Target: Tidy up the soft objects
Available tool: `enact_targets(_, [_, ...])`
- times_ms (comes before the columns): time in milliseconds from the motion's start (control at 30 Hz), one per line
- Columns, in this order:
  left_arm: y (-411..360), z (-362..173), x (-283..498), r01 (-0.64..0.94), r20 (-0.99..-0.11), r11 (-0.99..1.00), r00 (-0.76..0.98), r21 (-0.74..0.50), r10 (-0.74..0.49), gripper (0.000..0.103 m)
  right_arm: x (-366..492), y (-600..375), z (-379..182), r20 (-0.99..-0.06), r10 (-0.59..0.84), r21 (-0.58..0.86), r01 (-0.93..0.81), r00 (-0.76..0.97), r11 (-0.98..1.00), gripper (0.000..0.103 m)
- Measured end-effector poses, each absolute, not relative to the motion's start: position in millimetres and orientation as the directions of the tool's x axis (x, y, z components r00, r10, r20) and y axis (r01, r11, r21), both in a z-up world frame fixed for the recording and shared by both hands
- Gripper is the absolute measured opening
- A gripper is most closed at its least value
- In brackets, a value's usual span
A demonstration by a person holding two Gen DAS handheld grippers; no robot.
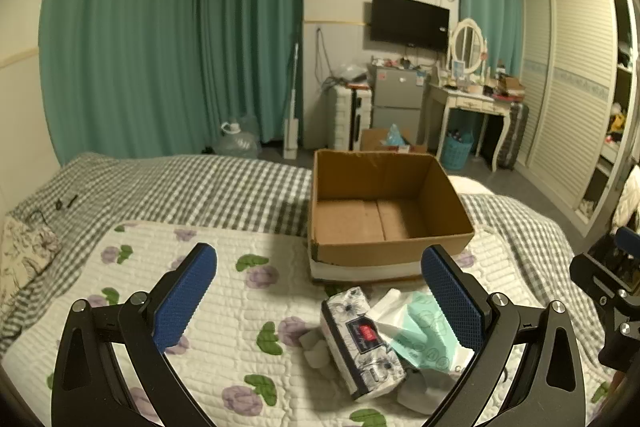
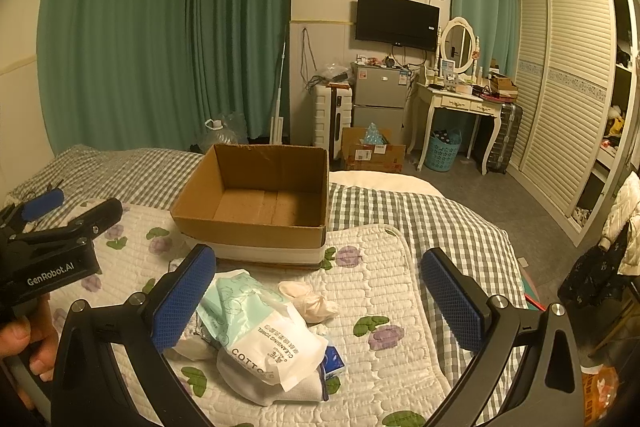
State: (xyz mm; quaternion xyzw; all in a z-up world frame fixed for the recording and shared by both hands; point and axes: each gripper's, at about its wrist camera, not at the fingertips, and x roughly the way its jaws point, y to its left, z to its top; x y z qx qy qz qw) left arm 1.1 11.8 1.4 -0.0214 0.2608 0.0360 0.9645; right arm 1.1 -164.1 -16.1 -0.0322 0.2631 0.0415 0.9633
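An empty cardboard box [image 1: 390,247] stands open on the bed; it also shows in the right wrist view [image 2: 252,227]. In front of it lies a heap of soft things: a flower-print tissue pack [image 1: 360,343], a white and green cotton-towel bag [image 1: 420,335] [image 2: 260,331], white socks [image 2: 276,391] and a pale cloth [image 2: 308,301]. My left gripper [image 1: 320,291] is open above the quilt, just over the tissue pack. My right gripper [image 2: 320,295] is open over the heap. Both are empty.
A flower-print quilt [image 1: 224,307] covers the checked bed sheet [image 1: 180,187]. Beyond the bed are green curtains [image 1: 160,39], a small fridge [image 1: 396,95], a dressing table [image 1: 472,103], a blue basket [image 1: 456,151] and a wardrobe [image 1: 576,87]. A floor box [image 2: 372,151] stands by the fridge.
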Motion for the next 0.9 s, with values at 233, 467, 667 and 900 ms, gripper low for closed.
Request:
enact_targets(233, [12, -9, 5, -0.09, -0.527, 0.996, 0.847, -0.006, 0.074, 0.103, 13, -165, -33, -0.578, 0.072, -0.068, -0.136, 0.813, 0.988, 0.103])
enact_targets(467, [11, -34, 13, -0.093, -0.584, 0.996, 0.808, 0.016, 0.084, 0.103, 32, -162, -70, -0.671, 0.097, -0.072, -0.195, 0.735, 0.978, 0.103])
enact_targets(667, [12, -56, 19, -0.083, -0.634, 0.996, 0.769, 0.017, 0.075, 0.103, 45, -145, -107, -0.741, 0.131, -0.082, -0.282, 0.658, 0.956, 0.103])
enact_targets(900, [11, -83, 31, -0.075, -0.699, 0.997, 0.714, -0.018, 0.041, 0.103, 61, -131, -153, -0.803, 0.136, -0.085, -0.337, 0.581, 0.938, 0.103])
